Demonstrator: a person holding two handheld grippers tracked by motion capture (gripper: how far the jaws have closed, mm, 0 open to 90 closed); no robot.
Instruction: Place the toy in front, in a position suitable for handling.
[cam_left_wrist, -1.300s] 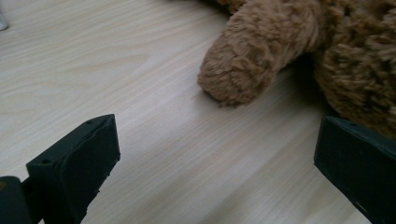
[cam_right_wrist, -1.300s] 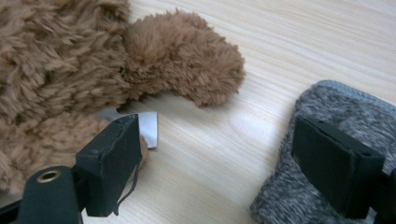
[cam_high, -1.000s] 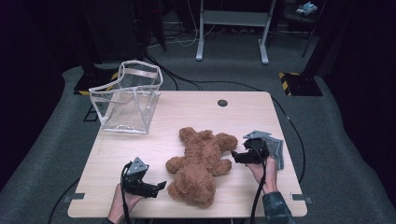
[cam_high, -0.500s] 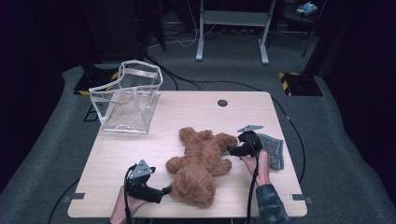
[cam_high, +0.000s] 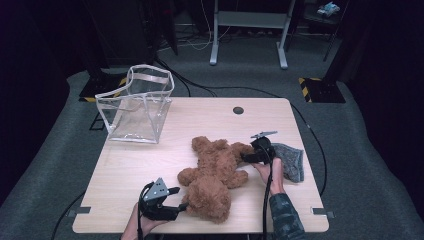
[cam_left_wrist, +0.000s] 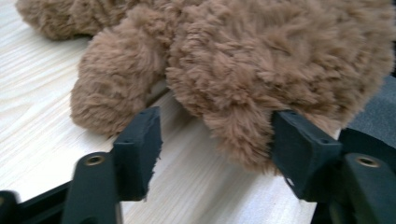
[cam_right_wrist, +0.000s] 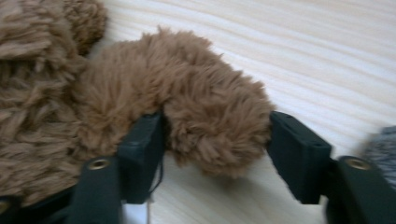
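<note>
Bear (cam_high: 215, 172) lay mid-table (cam_high: 150, 160). R gripper (cam_high: 248, 157) jaws, just closing, pressed both sides of a paw. L gripper (cam_high: 180, 199) jaws closing round a leg; only one pad touched fur.

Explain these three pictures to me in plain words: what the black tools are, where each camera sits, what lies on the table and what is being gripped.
A person at a wooden table holds a two-jaw hand tool in each hand. One camera looks down from above; the other two ride on the tools and look along their black jaws. On the table lie a brown teddy bear, a clear plastic bag and a grey cloth. The left gripper has been closing around the bear's lower end; one pad touches fur, the other stands clear. The right gripper has been closing too, and both its pads press on a furry limb.
</note>
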